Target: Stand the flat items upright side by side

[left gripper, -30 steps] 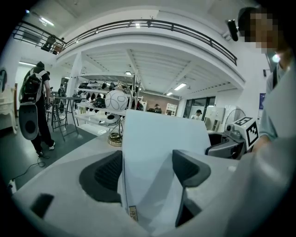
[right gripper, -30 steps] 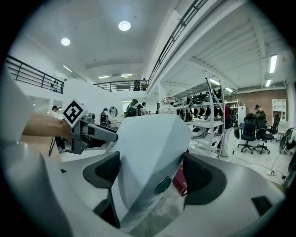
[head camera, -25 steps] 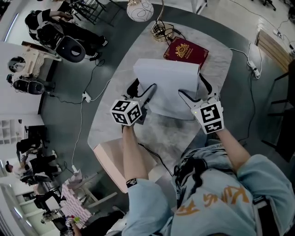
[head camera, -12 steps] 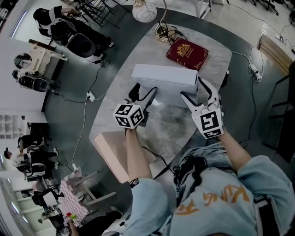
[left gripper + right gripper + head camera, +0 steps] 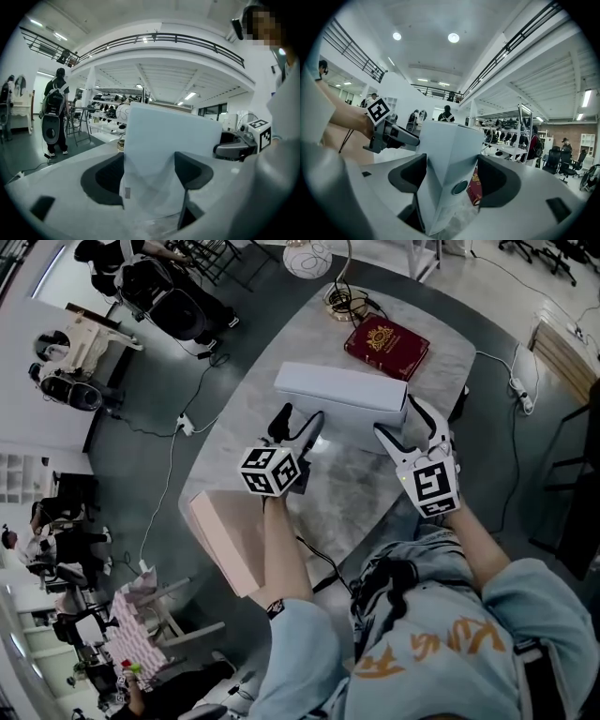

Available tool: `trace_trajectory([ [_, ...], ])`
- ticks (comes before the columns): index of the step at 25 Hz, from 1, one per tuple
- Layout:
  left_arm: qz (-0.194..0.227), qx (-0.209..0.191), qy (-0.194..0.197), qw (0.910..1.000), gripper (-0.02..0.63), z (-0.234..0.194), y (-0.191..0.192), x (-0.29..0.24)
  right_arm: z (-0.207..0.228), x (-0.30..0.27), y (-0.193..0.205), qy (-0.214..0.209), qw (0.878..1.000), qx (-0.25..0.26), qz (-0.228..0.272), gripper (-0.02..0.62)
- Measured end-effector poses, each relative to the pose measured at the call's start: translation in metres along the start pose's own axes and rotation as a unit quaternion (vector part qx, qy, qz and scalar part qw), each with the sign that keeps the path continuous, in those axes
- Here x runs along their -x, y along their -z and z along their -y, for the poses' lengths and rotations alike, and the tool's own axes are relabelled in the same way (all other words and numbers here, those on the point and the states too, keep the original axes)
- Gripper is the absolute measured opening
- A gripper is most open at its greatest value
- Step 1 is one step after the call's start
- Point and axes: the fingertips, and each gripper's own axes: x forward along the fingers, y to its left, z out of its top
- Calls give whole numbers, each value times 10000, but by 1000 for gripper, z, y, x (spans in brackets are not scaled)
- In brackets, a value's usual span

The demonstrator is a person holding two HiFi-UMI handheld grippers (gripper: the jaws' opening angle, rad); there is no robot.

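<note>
Between the two hand-held grippers, in the head view, the white box (image 5: 342, 390) stood on its long edge across the table (image 5: 347, 507), only its narrow top face turned up to the camera. A second before, it had leaned back and shown its broad face; it had since been tipped up to vertical. The left hand-held gripper (image 5: 298, 423) clasped the box's left end and the right hand-held gripper (image 5: 401, 423) its right end. Just beyond the box, on the far side from both grippers, a red book (image 5: 386, 345) lay flat.

In the left gripper view, the box filled the gap between the jaws, both pads pressing on its faces, and it rose straight up ahead of them.

In the right gripper view, the jaws had just been closing, with the corner of the box between them, and they now bore on it from both sides. The red book showed low behind the box, past the right jaw.

By this reading, the first flat item was about upright. The book still had to be stood up beside it.
</note>
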Motion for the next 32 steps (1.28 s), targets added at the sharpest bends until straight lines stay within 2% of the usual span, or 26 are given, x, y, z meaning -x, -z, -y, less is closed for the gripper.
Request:
trace_trajectory([
  [11,-104,-67,-20,9999,342,-1,2,-7,5,-4,-1,-126,9998,-77,95,344],
  [16,-208,-61,9,9998,333,-2,6,-7,14,-15,6,-529,9975,-435,181,430],
  [19,-184,-17,-20,9998,331,-2,6,-7,18,-28,10,-840,9945,-603,158,445],
  [23,200,181,-182,9995,327,-3,-10,2,13,-32,8,-1170,9912,-593,199,445],
  [29,864,288,-632,9938,304,8,-27,34,7,-35,10,-1348,9889,-586,217,417],
  [32,879,262,-902,9917,274,23,-20,52,2,-36,12,-1396,9878,-657,208,416],
])
